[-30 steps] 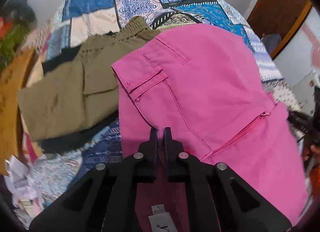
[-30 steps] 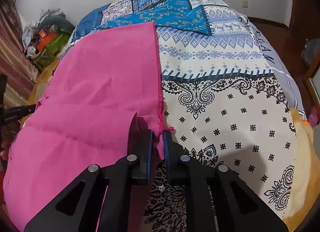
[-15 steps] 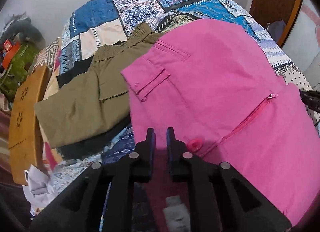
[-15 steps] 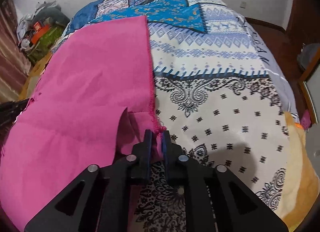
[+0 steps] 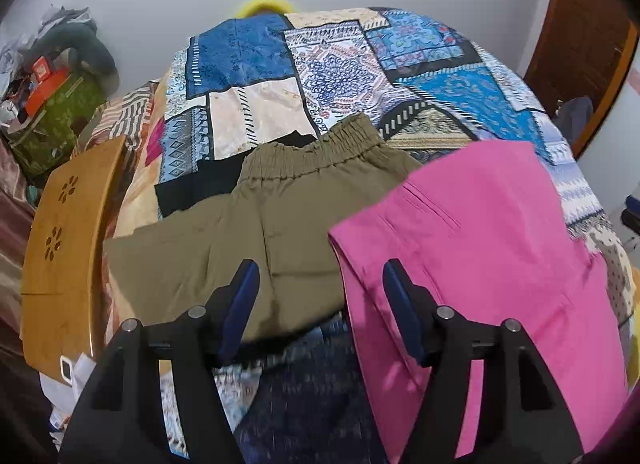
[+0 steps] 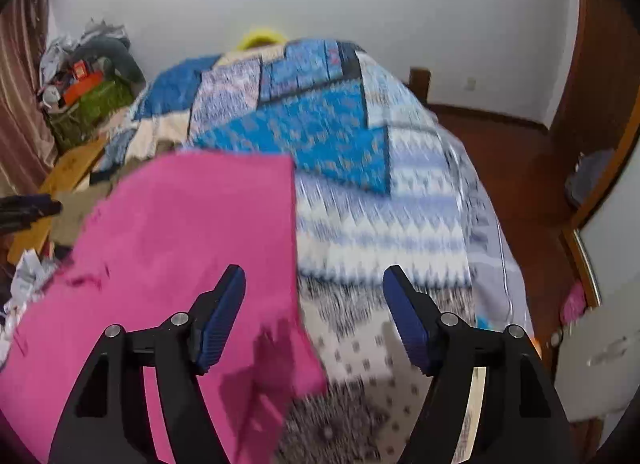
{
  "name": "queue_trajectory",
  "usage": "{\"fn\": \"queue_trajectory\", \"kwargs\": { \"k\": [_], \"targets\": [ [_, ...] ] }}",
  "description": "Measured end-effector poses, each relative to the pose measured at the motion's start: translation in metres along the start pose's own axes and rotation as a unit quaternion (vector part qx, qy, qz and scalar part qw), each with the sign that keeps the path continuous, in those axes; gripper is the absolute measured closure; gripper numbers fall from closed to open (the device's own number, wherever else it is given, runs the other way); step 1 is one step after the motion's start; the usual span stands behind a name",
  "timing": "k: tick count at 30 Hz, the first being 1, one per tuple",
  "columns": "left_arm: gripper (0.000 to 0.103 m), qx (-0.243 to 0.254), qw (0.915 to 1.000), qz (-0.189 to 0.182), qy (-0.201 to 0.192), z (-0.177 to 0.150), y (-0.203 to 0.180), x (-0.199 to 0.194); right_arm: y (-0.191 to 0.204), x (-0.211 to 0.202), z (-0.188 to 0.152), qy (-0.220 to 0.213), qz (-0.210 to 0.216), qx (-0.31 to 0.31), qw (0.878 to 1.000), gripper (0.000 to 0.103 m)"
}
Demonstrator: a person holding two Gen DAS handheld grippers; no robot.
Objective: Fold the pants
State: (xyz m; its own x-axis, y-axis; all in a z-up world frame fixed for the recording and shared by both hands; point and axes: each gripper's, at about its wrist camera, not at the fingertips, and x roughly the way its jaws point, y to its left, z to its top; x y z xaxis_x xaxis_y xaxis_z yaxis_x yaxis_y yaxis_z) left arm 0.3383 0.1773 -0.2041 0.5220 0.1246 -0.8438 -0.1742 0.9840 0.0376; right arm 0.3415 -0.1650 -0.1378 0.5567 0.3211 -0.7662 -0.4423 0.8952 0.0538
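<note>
Your left gripper (image 5: pixel 320 284) has just been opening and stands wide, nothing between its pads — same for your right gripper (image 6: pixel 316 292). The pink pants (image 5: pixel 480 264) lie flat on the patchwork bedspread (image 5: pixel 332 64), below and right of your left gripper, under and left of your right. Olive pants (image 5: pixel 280 224) lie folded just beside them, overlapped at one edge.

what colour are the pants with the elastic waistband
Olive green pants, clearest in the left wrist view.
</note>
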Motion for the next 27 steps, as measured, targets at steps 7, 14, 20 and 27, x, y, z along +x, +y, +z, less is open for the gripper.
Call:
{"fn": "queue_trajectory", "kwargs": {
  "k": [7, 14, 20, 27],
  "targets": [
    [0.039, -0.008, 0.9990, -0.012, 0.043, 0.013, -0.001, 0.056, 0.013, 0.044, 0.034, 0.003, 0.011, -0.017, 1.000, 0.035],
    [0.039, -0.028, 0.9955, -0.055, 0.072, 0.010, 0.002, 0.088, 0.010, 0.107, 0.056, 0.035, 0.020, -0.005, 0.999, 0.035],
    [0.062, -0.056, 0.9858, -0.129, 0.092, 0.010, 0.011, 0.098, 0.012, 0.146, 0.068, 0.057, 0.051, 0.028, 0.997, 0.050],
    [0.088, -0.025, 0.9918, -0.101, 0.073, 0.015, -0.009, 0.090, 0.021, 0.151, 0.074, 0.041, 0.052, 0.019, 0.998, 0.098]
  ]
}}
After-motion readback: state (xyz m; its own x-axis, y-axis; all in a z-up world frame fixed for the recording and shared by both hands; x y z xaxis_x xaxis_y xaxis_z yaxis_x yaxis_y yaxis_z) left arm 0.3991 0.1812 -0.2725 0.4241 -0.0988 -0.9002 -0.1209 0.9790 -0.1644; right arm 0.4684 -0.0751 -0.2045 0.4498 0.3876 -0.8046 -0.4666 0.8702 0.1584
